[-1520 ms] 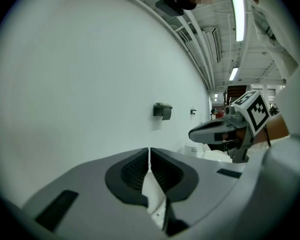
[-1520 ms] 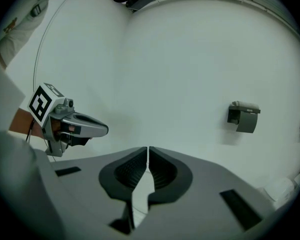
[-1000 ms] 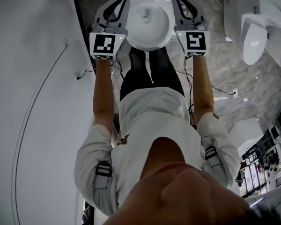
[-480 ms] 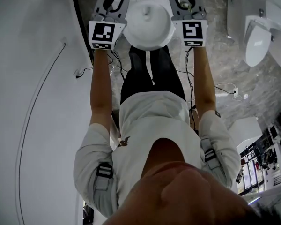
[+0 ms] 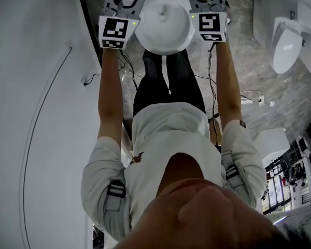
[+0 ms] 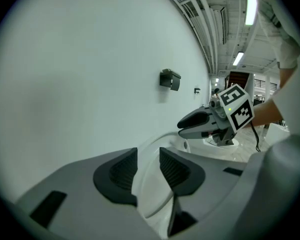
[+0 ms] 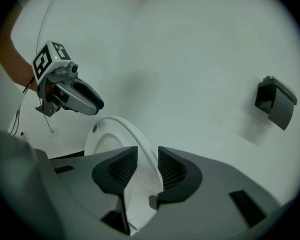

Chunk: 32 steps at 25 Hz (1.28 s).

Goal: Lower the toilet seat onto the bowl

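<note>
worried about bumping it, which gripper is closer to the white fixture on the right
Right. The right gripper is on the side of the toilet seat facing the white fixture; the left gripper is on its far side. Both jaws have just been opening, seat rim between them.

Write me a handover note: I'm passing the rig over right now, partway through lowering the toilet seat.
Left gripper: jaws have just been opening; now open, with the rim of the toilet seat between them, not clamped.
Right gripper: the same, on the seat's opposite side.
Seat: looks down over the bowl in the head view; whether it rests fully can't be told.
Done: seat lowered and released.
Left: draw both grippers clear and check that the seat sits flat.
</note>
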### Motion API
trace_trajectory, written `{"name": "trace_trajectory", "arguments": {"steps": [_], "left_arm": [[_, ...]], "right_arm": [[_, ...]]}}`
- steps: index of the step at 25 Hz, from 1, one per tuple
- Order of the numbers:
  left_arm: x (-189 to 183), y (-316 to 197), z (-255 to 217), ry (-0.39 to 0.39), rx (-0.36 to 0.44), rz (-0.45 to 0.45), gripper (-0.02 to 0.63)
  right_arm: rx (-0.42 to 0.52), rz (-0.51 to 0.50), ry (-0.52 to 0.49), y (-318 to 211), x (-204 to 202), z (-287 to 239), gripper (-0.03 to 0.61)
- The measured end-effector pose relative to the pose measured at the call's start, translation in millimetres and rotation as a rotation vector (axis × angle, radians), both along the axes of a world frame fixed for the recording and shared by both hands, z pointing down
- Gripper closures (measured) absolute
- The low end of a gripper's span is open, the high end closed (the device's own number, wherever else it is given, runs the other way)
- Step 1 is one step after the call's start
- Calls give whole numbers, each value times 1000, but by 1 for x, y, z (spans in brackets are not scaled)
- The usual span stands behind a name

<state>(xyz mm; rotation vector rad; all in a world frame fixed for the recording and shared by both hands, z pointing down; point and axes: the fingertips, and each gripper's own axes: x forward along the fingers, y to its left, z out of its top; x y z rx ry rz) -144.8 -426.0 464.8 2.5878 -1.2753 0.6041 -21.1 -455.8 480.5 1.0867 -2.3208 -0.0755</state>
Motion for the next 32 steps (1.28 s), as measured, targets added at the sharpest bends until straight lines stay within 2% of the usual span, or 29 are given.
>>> {"name": "trace_trajectory", "arguments": {"steps": [9,13,22,32], "left_arm": [[-6,-5,12,-8,-18,-18,476],[-8,-9,14,-20,-21,-26,476],[-8,-7,13,-24,-11,-20,476],[-12,6,21,-62,-20,-24,477]], "right_arm": [[-43,30,32,-12,1,24,434],[-14,34,9,-16,0,17,445],[-7,88,-16,-4,8,15,463],[-11,100,-38,20,10,11,465]]}}
